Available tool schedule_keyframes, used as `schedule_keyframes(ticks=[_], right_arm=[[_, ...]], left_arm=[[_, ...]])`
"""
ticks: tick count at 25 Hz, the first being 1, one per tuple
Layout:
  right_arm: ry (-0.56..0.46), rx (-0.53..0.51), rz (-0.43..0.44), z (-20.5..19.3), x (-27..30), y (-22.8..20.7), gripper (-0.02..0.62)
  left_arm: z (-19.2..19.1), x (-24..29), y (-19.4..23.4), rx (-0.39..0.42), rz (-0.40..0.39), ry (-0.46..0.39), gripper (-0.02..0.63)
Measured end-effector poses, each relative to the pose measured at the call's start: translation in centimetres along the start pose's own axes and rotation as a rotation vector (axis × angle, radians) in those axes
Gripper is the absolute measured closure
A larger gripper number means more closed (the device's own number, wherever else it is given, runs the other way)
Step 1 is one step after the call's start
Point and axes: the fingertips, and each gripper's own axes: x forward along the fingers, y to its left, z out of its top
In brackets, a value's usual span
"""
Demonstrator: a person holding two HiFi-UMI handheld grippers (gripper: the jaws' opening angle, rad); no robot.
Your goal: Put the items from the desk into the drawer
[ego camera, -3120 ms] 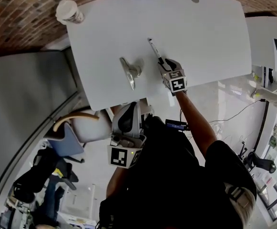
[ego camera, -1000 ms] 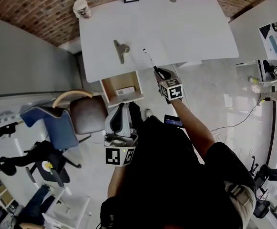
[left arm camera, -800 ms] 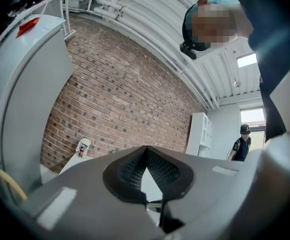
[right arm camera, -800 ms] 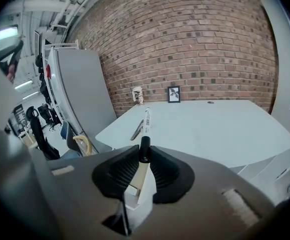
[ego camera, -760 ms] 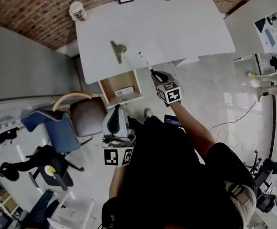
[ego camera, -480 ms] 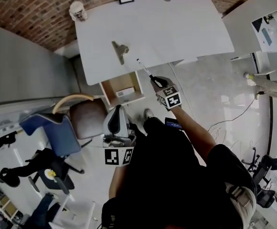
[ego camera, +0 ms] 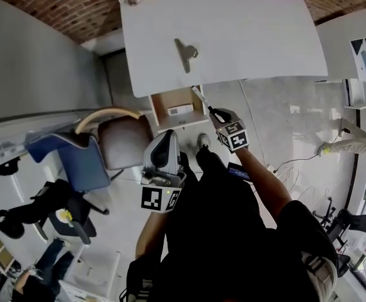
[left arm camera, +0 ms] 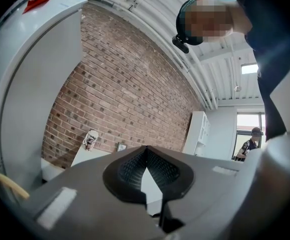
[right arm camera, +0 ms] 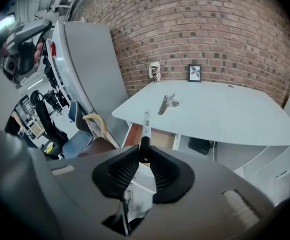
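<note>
Currently, right gripper (right arm camera: 145, 156) clamping pen (right arm camera: 145, 120), near open drawer (ego camera: 170, 99), left gripper (left arm camera: 145, 151) closed

head view: even, bright indoor light; desk (ego camera: 258, 36) top near white; glare on floor (ego camera: 296, 121) tiles; fisheye bend at edges.
left gripper view: window (left arm camera: 243, 120) blown out; near foreground soft; dark corners.
right gripper view: brick wall (right arm camera: 224, 29) sharp; dark vignette round rim.

Closed, empty tool (left arm camera: 145, 160) toward brick wall (left arm camera: 120, 94)
</note>
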Motion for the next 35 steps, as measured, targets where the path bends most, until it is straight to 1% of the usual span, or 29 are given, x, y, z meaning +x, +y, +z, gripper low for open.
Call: schedule_keyframes(ticks=[4, 8, 12, 16, 20, 29, 35], right_arm=[[0.058, 0.019, 0.009, -2.2, 2.5, 0.7, 0.525], [0.124, 0.051, -0.005, -5.4, 4.9, 0.4, 0.525], [0.197, 0.156, -0.031, -9.2, 6.5, -0.5, 0.525], [0.234, 0.247, -0.061, -11.4, 8.7, -2.1, 0.525], [0.27, 0.312, -0.083, -13.8, 10.5, -2.3, 0.525], [0.362, 0.395, -0.127, -18.0, 14.6, -3.1, 0.525], [0.452, 0.428, -0.164, -20.5, 17.4, -3.8, 0.523]], left_arm=[[-0.9, 0.3, 1.6, -0.001, -0.012, 0.007, 0.595], [-2.5, 0.4, 2.6, -0.012, -0.017, 0.018, 0.595], [-4.0, 0.2, 3.1, -0.018, -0.022, 0.043, 0.595], [-5.7, 0.5, 4.1, -0.019, -0.02, 0.055, 0.594], [-7.2, 0.4, 5.0, -0.034, -0.019, 0.079, 0.594], [-11.4, -0.2, 6.9, -0.076, -0.019, 0.142, 0.594], [-13.2, -0.3, 8.3, -0.077, -0.013, 0.168, 0.594]])
